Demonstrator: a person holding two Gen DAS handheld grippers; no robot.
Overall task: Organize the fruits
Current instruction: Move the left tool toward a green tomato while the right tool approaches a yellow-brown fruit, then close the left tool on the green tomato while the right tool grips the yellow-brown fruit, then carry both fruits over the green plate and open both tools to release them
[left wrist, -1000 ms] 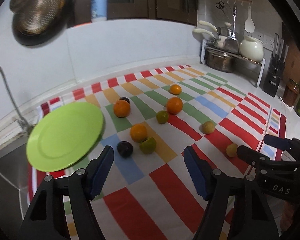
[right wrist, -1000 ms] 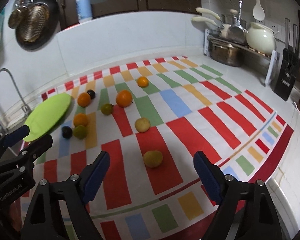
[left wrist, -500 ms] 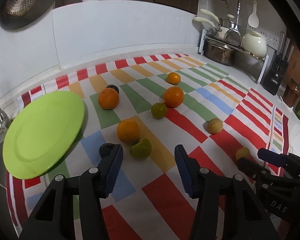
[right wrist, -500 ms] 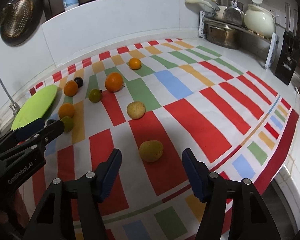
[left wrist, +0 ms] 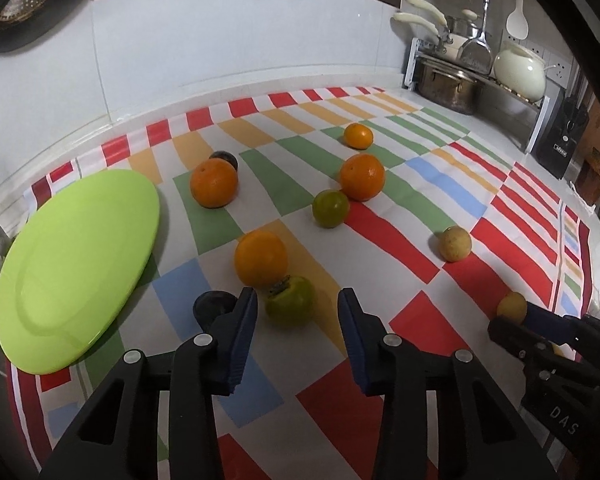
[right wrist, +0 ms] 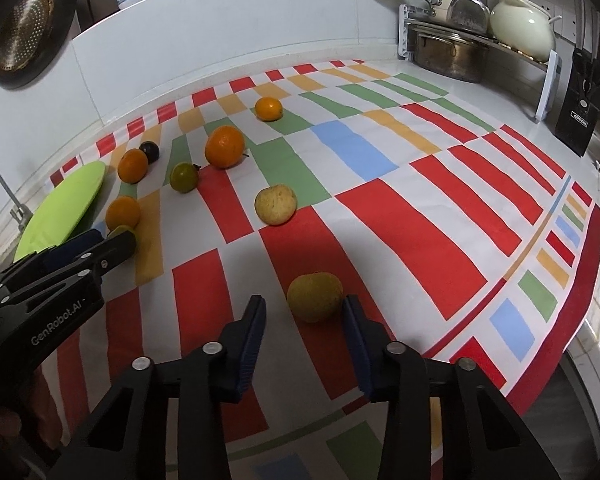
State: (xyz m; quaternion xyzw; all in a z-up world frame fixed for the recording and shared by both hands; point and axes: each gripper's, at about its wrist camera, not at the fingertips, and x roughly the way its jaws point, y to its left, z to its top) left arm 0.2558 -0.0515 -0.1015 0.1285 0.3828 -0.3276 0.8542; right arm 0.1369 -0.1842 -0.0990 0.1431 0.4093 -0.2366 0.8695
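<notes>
Green for the left, yellow-brown for the right: read the step in hand as a double pick-up off the striped cloth (left wrist: 420,320). Found the left hand-held gripper (left wrist: 298,294) with jaws just closing, narrowed but apart, flanking the calyx-topped green fruit (left wrist: 290,300) at its tips; saw neither pad pressing on it. Found the right hand-held gripper (right wrist: 304,300) likewise just closing and apart, with the yellow-brown fruit (right wrist: 315,297) at its tips, hard against the right pad and clear of the left.

Judged it best to push a little deeper before squeezing, so as to catch each fruit at its widest and not at its near edge; to centre the right one first, lest a one-sided shove set it rolling; to squeeze gently, in case of soft skin; and, on the left, to keep clear of the dark plum (left wrist: 214,306) just outside the left pad and the orange (left wrist: 261,258) just beyond the tips. Spotted the lime plate (left wrist: 76,264) well off to the left of the left hand-held gripper, bare, and took it for the likely goal.

Counted, from the left wrist view: four oranges, two green fruits, two dark plums, two yellow-brown fruits, ten in all, and one plate
</notes>
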